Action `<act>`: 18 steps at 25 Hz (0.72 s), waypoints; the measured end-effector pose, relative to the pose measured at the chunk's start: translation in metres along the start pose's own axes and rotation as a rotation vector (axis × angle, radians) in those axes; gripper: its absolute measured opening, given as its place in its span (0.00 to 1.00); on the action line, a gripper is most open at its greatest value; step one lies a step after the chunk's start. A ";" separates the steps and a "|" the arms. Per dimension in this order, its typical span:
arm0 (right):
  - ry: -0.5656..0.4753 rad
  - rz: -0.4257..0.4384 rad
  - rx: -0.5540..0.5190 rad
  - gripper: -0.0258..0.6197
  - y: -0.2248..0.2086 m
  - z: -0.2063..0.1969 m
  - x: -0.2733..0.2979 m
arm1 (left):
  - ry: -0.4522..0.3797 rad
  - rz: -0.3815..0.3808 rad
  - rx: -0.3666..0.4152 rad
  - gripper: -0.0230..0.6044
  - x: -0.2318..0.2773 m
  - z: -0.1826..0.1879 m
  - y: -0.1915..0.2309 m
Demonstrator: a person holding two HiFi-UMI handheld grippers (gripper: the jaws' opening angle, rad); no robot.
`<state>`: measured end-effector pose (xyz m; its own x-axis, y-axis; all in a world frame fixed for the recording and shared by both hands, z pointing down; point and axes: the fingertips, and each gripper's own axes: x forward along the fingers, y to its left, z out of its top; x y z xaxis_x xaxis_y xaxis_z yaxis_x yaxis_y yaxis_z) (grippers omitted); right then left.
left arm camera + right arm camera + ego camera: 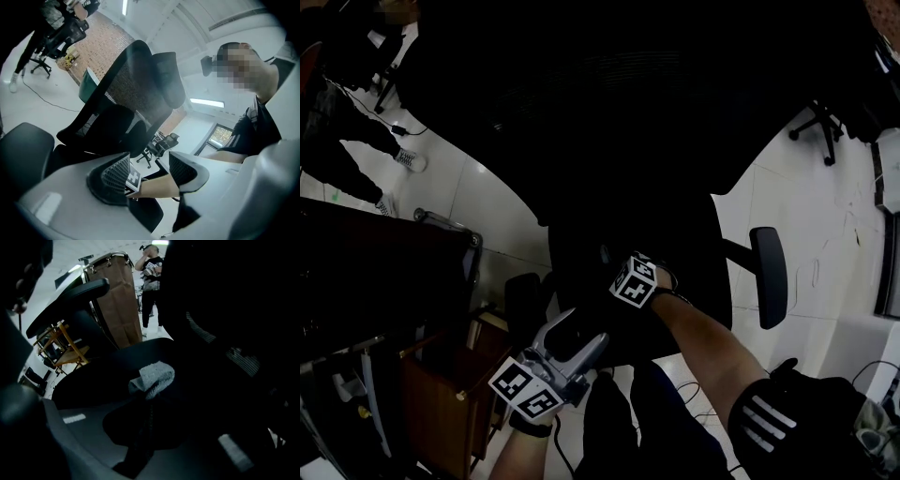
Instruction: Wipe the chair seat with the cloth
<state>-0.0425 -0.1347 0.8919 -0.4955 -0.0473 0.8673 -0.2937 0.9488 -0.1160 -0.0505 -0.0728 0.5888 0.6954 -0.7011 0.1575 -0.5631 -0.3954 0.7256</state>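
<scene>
The black office chair's seat (609, 239) fills the middle of the head view, very dark. Low over the seat (117, 366), my right gripper (148, 397) is shut on a small grey cloth (153, 374); the folded cloth sticks out past the jaw tips. Its marker cube (635, 280) shows above the seat's front part. My left gripper (581, 342) hangs off the seat's front left corner, apart from the cloth. In its own view the left gripper (147, 171) is open and empty, and between its fingers I see my right forearm and the mesh chair back (136, 84).
Armrests stand at the right (768, 277) and the left (70, 298) of the seat. A brown wooden cabinet (441, 394) is close on the left. Another chair's base (822, 127) stands far right. A person (151, 273) stands behind, and cables lie on the white floor.
</scene>
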 end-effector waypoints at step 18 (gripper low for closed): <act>0.076 -0.203 0.202 0.09 -0.080 -0.106 -0.108 | 0.019 -0.033 0.018 0.49 -0.002 0.006 -0.020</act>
<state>0.1205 -0.1723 0.8590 -0.3500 -0.1991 0.9154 -0.5410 0.8407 -0.0241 -0.0429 -0.0673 0.5697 0.7218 -0.6763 0.1467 -0.5476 -0.4285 0.7187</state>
